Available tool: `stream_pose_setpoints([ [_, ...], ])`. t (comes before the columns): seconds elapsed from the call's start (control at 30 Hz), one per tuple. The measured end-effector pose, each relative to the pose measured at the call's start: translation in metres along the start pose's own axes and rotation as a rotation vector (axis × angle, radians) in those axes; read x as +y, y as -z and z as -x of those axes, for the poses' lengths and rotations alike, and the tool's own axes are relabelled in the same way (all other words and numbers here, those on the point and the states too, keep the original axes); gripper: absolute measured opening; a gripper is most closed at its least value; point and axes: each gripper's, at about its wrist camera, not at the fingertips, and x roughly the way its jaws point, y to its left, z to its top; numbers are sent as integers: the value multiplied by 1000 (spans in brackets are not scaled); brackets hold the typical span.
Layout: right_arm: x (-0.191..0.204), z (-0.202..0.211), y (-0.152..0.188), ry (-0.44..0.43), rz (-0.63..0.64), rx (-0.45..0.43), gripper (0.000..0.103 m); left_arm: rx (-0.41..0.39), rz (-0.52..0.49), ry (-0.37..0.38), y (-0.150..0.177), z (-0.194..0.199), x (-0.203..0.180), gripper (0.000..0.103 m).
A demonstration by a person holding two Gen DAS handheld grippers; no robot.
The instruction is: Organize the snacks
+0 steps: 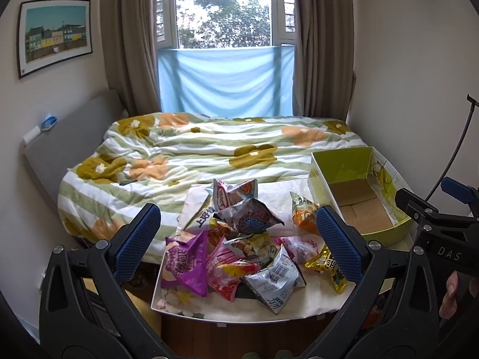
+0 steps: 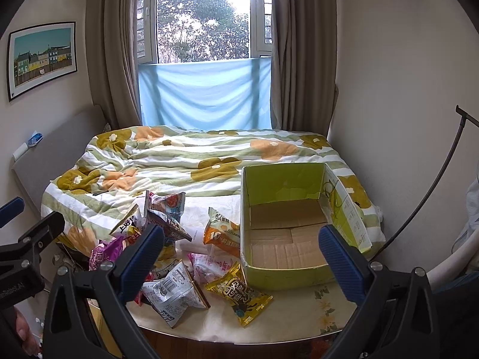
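Several snack packets lie in a heap on a white flowered table: a purple bag, a dark bag, an orange bag, a yellow bag and a silver bag. An open green cardboard box stands empty to their right. My left gripper hovers open above the heap. My right gripper hangs open between the packets and the box, with nothing between its fingers.
A bed with a green flowered quilt lies behind the table, under a window with brown curtains. A grey headboard stands at the left. A black cable runs along the right wall. A hand holds the other gripper.
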Motion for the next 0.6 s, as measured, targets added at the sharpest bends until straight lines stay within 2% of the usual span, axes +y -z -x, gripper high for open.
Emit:
stream_pose_setpoints([
  [0.6,2,-1,-1,-7,-5,-3,103,6,-6,11,-2,-3,3,102],
])
